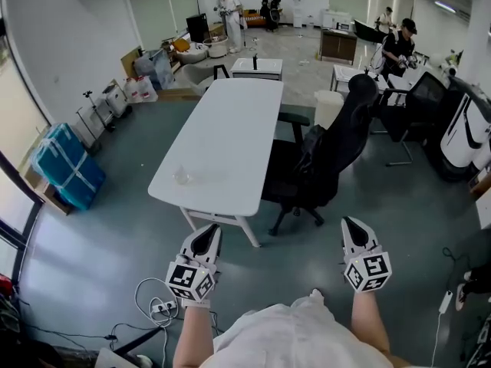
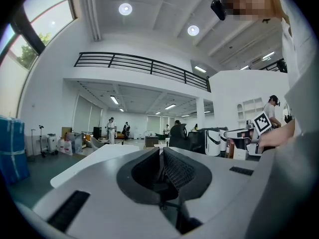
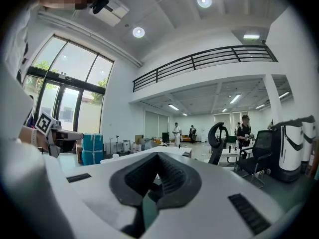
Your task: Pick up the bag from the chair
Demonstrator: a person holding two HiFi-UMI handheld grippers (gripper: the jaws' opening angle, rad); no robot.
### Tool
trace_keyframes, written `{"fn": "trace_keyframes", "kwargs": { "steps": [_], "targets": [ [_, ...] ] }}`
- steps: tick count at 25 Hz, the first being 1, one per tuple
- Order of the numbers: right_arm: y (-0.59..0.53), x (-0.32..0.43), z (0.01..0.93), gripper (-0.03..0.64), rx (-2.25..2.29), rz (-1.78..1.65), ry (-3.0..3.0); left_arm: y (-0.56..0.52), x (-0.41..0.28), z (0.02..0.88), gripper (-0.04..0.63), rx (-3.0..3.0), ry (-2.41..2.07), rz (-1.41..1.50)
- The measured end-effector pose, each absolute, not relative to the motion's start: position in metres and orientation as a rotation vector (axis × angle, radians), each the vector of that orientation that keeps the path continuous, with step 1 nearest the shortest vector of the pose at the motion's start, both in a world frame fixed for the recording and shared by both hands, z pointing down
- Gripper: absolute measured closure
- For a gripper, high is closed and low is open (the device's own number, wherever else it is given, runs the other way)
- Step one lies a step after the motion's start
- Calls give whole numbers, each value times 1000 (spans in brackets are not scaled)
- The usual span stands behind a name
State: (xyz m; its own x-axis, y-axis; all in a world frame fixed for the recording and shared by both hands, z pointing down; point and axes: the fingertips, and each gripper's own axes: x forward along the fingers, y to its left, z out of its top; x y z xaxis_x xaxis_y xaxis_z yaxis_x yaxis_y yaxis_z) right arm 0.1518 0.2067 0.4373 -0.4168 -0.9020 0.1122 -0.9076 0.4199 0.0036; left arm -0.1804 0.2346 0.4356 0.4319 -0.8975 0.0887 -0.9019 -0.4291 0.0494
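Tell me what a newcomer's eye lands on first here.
The long white table fills the middle of the head view. A black office chair stands at its right side, with a dark bundle, apparently the bag, on the seat. Near the bottom edge, the left gripper and right gripper point toward them, both shut and empty.

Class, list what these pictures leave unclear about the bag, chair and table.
Bag, head view: black against the black chair; outline and handles lost.
Chair seat, right gripper view: hidden behind the right gripper.
Small clear object on the table, head view: too small to identify.
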Motion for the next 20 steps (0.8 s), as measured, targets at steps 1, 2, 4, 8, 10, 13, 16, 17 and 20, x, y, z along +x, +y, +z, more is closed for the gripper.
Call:
{"fn": "trace_keyframes", "kwargs": {
  "steps": [1,2,4,8,10,13,16,17,20],
  "targets": [
    [208,151,439,598,1637,96,-2572,235,-181,437,552,2581,-1624,75],
    [208,150,440,598,1638,106,-2580,235,-181,438,552,2580,-1621,76],
    [210,150,444,598,1640,131,-2592,235,-181,441,552,2578,-1611,80],
    [215,148,455,598,1649,170,-2578,243,-180,453,552,2569,-1578,96],
    [217,148,463,598,1653,191,-2562,246,-180,459,552,2556,-1565,98],
    [224,148,475,598,1655,233,-2536,249,-179,466,552,2546,-1535,92],
    [228,150,486,597,1654,266,-2515,248,-176,470,552,2544,-1516,85],
    [227,151,488,597,1652,272,-2509,246,-175,471,552,2542,-1513,82],
    [218,155,494,597,1649,281,-2496,236,-171,477,552,2533,-1501,83]
  ]
}}
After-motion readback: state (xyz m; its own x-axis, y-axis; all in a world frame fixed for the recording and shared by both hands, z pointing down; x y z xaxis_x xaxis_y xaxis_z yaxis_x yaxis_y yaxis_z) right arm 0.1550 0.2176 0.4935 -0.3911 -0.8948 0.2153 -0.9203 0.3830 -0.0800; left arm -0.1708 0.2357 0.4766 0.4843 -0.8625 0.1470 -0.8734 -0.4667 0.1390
